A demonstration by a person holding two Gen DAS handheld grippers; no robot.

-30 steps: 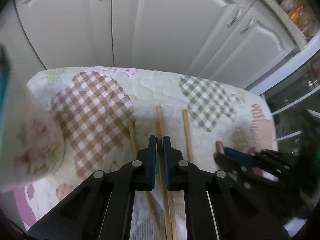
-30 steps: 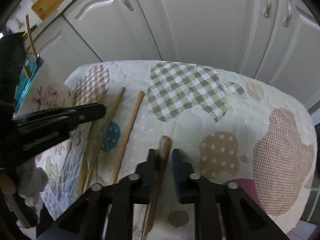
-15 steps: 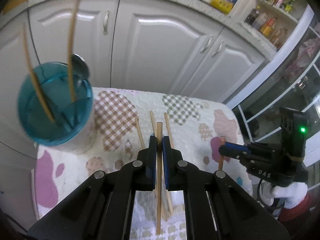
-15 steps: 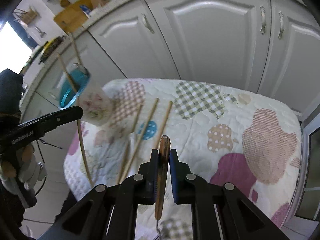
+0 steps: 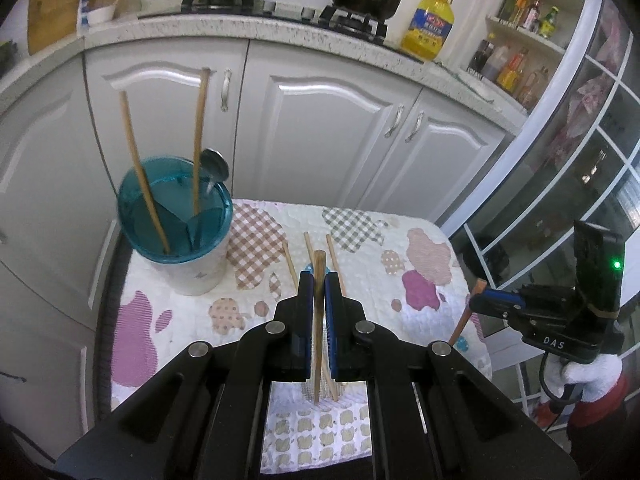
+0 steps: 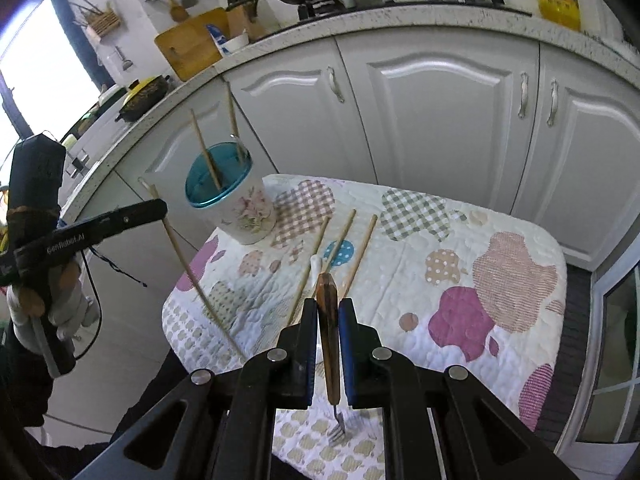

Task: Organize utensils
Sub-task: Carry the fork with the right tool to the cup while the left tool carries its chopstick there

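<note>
My left gripper is shut on a wooden chopstick and holds it upright, high above the quilted table. My right gripper is shut on a wooden-handled fork, tines down, also lifted. A teal-rimmed utensil cup stands at the table's back left with two chopsticks and a spoon in it; it also shows in the right wrist view. Three chopsticks lie on the cloth in the middle. The left gripper appears in the right wrist view, the right gripper in the left wrist view.
White kitchen cabinets stand behind the table, under a counter with a stove, pans and an oil bottle. A glass door is at the right. A small white object lies by the chopsticks.
Both grippers have risen well above the table, each with its utensil lifted off the cloth. The cup has come fully into view.
</note>
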